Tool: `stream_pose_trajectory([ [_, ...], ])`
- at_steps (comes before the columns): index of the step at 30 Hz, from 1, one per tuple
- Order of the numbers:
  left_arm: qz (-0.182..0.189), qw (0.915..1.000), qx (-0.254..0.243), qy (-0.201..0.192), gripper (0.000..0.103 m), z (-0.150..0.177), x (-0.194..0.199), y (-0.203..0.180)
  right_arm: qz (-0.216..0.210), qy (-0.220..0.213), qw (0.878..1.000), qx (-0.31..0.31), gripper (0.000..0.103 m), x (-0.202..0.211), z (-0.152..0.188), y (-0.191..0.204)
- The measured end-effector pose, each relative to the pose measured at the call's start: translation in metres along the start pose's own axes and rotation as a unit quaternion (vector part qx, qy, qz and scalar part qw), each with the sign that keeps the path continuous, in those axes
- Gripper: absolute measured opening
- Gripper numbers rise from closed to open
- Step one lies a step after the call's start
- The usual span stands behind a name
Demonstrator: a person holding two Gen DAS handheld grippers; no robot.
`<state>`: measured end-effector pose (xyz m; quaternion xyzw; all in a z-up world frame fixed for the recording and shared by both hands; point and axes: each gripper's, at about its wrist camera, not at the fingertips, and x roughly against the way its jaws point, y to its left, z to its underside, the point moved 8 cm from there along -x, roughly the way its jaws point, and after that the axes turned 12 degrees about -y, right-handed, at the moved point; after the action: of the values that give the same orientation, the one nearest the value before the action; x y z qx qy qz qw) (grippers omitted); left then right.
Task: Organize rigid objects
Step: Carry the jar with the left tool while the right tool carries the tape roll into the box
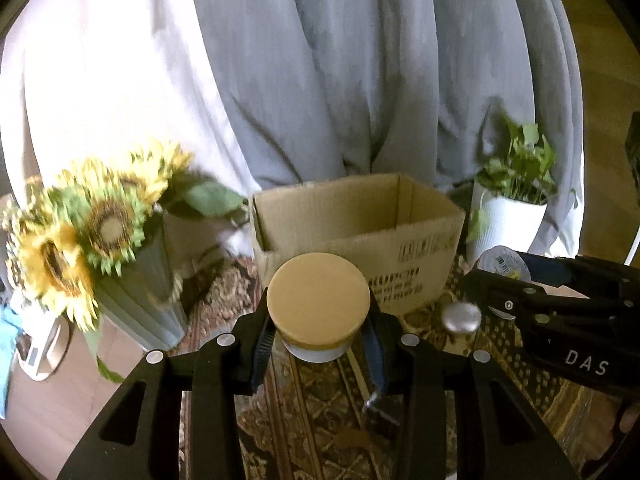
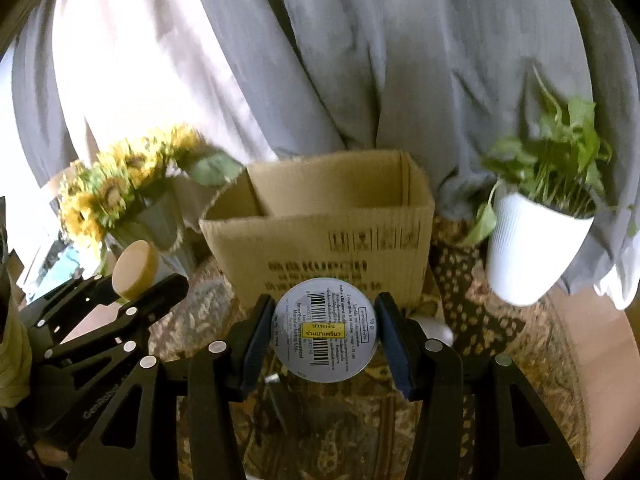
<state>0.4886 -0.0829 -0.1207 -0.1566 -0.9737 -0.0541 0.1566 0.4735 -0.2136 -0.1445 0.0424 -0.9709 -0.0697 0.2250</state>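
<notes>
Both are loaded up: the left hand-held gripper (image 1: 319, 346) is clamped on a white jar with a tan lid (image 1: 318, 300), the right hand-held gripper (image 2: 325, 330) squeezes a round labelled tin (image 2: 325, 330) by its sides. Both hang above the patterned cloth (image 1: 320, 400), just short of the open cardboard box (image 1: 360, 236), which sits between the sunflowers (image 1: 80, 224) and a white potted plant (image 2: 536, 248).

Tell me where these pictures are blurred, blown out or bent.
Left wrist: sunflowers smeared by motion blur; curtain blown out white at left; jar in the left gripper sharp; fisheye curves the edges.
Right wrist: tin label sharp in the right gripper; box print and plant blurred; curtain glares at left.
</notes>
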Motion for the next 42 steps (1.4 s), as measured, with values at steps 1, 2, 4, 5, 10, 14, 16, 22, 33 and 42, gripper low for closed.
stream_pose_trajectory([
  [1, 0.0, 1.0, 0.0, -0.006, 0.039, -0.004, 0.001, 0.0, -0.002, -0.005, 1.0, 0.0, 0.053, 0.001, -0.004, 0.0],
  [2, -0.001, 0.9999, 0.0, -0.014, 0.039, -0.01, 0.002, 0.0, -0.003, -0.012, 1.0, 0.001, 0.053, 0.002, -0.009, 0.0],
  [4, -0.002, 0.9997, -0.002, -0.023, 0.04, -0.018, 0.002, 0.001, -0.005, -0.023, 1.0, 0.002, 0.053, 0.005, -0.016, 0.0],
  [5, -0.003, 0.9996, -0.003, -0.028, 0.04, -0.022, 0.003, 0.001, -0.007, -0.03, 1.0, 0.004, 0.053, 0.006, -0.021, 0.0],
  [10, -0.002, 0.9988, -0.004, -0.049, 0.04, -0.044, 0.0, 0.001, -0.008, -0.059, 0.998, 0.011, 0.053, 0.01, -0.044, 0.001],
  [14, 0.0, 0.9983, -0.003, -0.058, 0.04, -0.058, -0.004, 0.001, -0.009, -0.077, 0.997, 0.018, 0.053, 0.01, -0.062, 0.002],
  [16, -0.002, 0.9981, -0.001, -0.061, 0.04, -0.064, -0.008, 0.003, -0.007, -0.085, 0.996, 0.022, 0.053, 0.008, -0.07, 0.002],
  [22, -0.007, 0.9981, 0.002, -0.061, 0.04, -0.079, -0.019, 0.008, 0.0, -0.101, 0.994, 0.039, 0.053, 0.0, -0.093, 0.002],
  [33, -0.008, 0.9991, 0.004, -0.042, 0.04, -0.098, -0.052, 0.016, -0.014, -0.087, 0.995, 0.04, 0.05, -0.032, -0.117, 0.001],
  [42, 0.009, 0.9995, 0.022, 0.023, 0.039, -0.087, -0.105, 0.021, -0.007, -0.063, 0.997, 0.053, 0.038, -0.075, -0.125, -0.008],
])
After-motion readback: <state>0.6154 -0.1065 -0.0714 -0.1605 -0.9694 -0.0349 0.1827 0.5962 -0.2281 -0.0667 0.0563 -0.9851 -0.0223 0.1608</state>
